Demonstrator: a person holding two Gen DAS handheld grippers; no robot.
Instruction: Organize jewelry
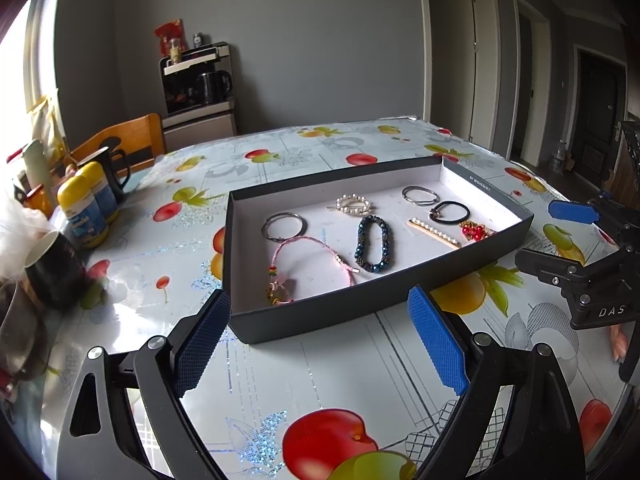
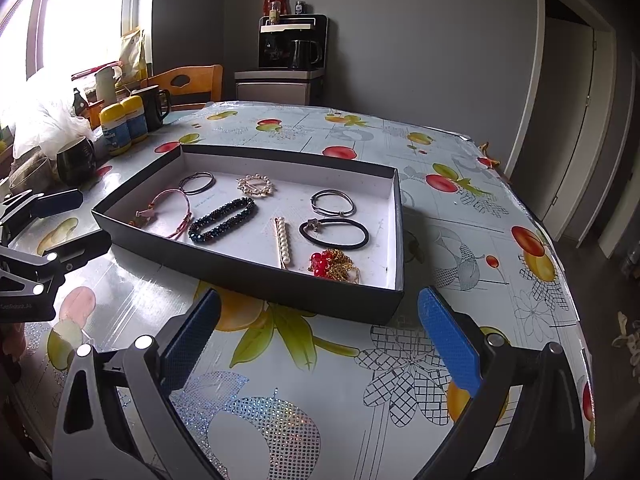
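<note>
A shallow dark box (image 1: pixel 320 316) (image 2: pixel 248 276) with a white floor lies on the table and holds several pieces of jewelry: a pink cord bracelet (image 1: pixel 308 252) (image 2: pixel 170 206), a dark blue beaded bracelet (image 1: pixel 374 244) (image 2: pixel 222 220), a pearl clip (image 1: pixel 434 232) (image 2: pixel 284 246), a black hair tie (image 1: pixel 450 213) (image 2: pixel 334 233), a red and gold piece (image 1: pixel 474 230) (image 2: pixel 332 265), a pearl brooch (image 1: pixel 354 204) (image 2: pixel 256 186) and metal rings (image 1: pixel 284 226) (image 2: pixel 333 202). My left gripper (image 1: pixel 322 340) is open and empty just before the box's near wall. My right gripper (image 2: pixel 320 344) is open and empty at the box's right near corner.
The fruit-patterned tablecloth (image 1: pixel 304 380) (image 2: pixel 460 240) covers the table. Yellow-capped bottles (image 1: pixel 82 216) (image 2: pixel 120 126), dark mugs (image 1: pixel 54 268) (image 2: pixel 76 160) and a white bag stand along the left edge. A wooden chair (image 1: pixel 124 144) stands behind. The right gripper shows in the left wrist view (image 1: pixel 580 248).
</note>
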